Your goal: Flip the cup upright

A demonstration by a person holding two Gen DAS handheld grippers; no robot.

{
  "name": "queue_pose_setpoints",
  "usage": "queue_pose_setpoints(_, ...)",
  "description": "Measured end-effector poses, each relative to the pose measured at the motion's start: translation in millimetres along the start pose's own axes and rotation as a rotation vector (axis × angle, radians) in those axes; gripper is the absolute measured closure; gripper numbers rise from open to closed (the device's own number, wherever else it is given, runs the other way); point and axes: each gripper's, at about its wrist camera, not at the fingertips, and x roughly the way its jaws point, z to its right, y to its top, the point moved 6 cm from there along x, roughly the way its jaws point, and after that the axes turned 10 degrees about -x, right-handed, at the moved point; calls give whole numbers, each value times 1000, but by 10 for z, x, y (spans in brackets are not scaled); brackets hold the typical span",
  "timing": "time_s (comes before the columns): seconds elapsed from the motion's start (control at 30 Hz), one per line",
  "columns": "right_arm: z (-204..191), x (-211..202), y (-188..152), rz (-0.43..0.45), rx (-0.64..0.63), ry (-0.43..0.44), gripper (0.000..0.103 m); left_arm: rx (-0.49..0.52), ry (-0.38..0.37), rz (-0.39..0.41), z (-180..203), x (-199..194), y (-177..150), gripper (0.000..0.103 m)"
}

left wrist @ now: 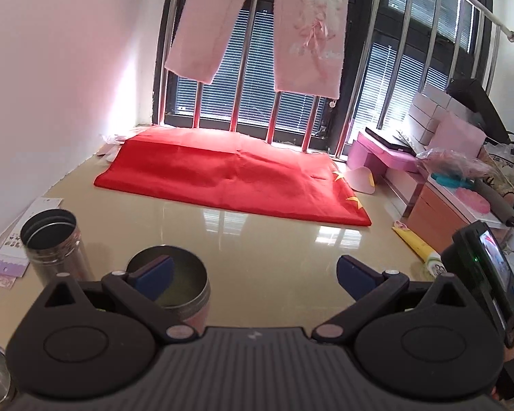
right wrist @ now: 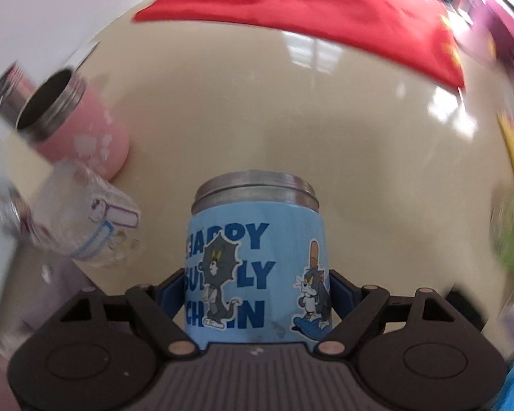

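My right gripper (right wrist: 257, 294) is shut on a light blue cartoon cup (right wrist: 257, 260) with a steel threaded rim; it points away from me over the beige table (right wrist: 325, 130). The view is blurred by motion. A pink cup (right wrist: 85, 133) and a clear printed cup (right wrist: 82, 219) show at the left. My left gripper (left wrist: 253, 274) is open and empty above the table (left wrist: 274, 250). Its left finger (left wrist: 154, 274) overlaps the open mouth of an upright pink cup (left wrist: 174, 284). A steel cup (left wrist: 51, 243) stands upright further left.
A red flag (left wrist: 229, 178) lies at the back by the barred window. Pink boxes (left wrist: 383, 154) and clutter fill the right side. A yellow tube (left wrist: 418, 243) lies at the right. Sticker sheets (left wrist: 10, 250) lie at the left edge. The right gripper's body (left wrist: 479, 274) shows at the right.
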Motion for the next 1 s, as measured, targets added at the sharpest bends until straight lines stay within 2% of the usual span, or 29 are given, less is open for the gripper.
queue_pose_setpoints(0.3,103,-6,-204,15,334,-27,20,14,-65,-22,-118,-73,6,0)
queue_pose_setpoints(0.43,47,-38,-266,25,401,-93,20,36,-98,-31,-188,-40,43,0)
queue_pose_setpoints(0.6,-49,25,-245,61,523,-125,20,53,-122,-39,-341,3,57,0)
queue_pose_setpoints(0.77,-79,26,-172,65,530,-160,20,75,-114,-60,-466,38,35,0)
queue_pose_setpoints(0.83,-79,-31,-173,81,512,-180,11,90,-105,-57,-481,16,29,0)
queue_pose_setpoints(0.93,-71,-252,-168,169,480,-165,3,104,-93,-56,-455,-22,26,0)
queue_pose_setpoints(1.0,-58,-385,-200,207,456,-144,2,113,-81,-53,-414,-51,32,0)
